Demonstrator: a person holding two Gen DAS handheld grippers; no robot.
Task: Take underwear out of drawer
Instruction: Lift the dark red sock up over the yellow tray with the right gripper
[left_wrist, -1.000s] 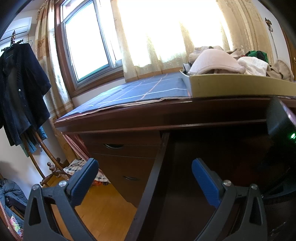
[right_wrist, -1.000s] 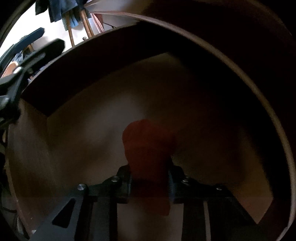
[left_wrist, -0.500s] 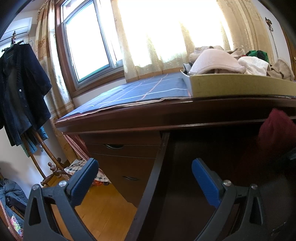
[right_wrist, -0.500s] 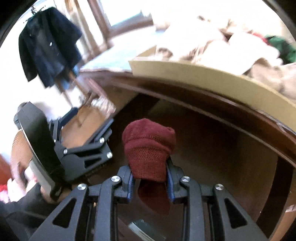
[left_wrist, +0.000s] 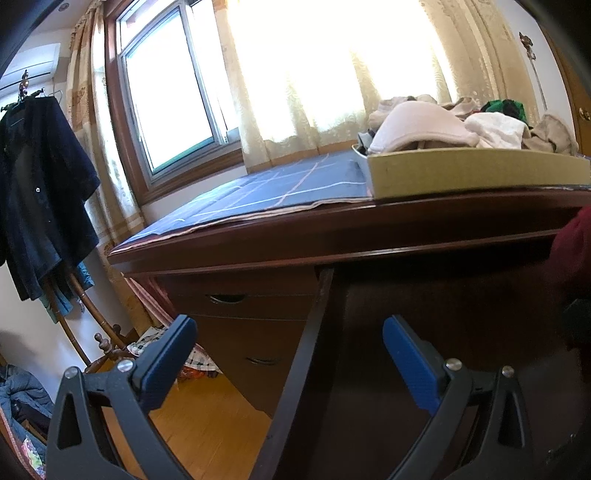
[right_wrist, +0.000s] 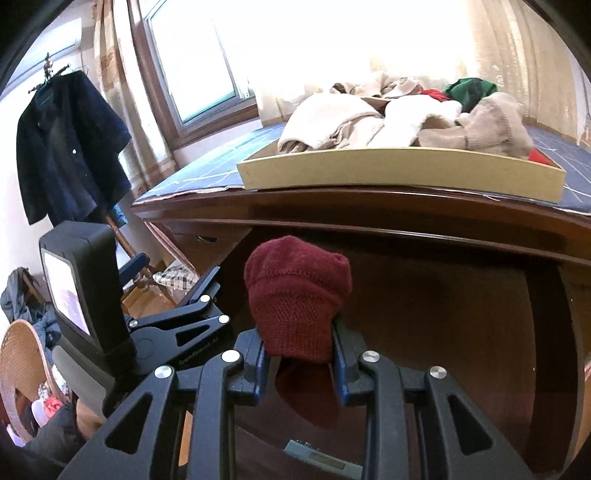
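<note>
Nearest, the right claw is clamped on the dark red knitted underwear, held above the open drawer. Left of it, the left claw stands spread apart, gripping nothing, straddling the drawer's side wall. Beyond, the dark wooden table carries a blue checked cloth and a cardboard tray heaped with garments. Farther off, curtains cover a bright window; a dark jacket hangs on a stand.

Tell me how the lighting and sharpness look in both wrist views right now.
Left wrist view: window and curtains blown out, open drawer dark inside, edges bent by the fisheye. Right wrist view: same glare, but the dark red garment in the right gripper is sharp.
</note>
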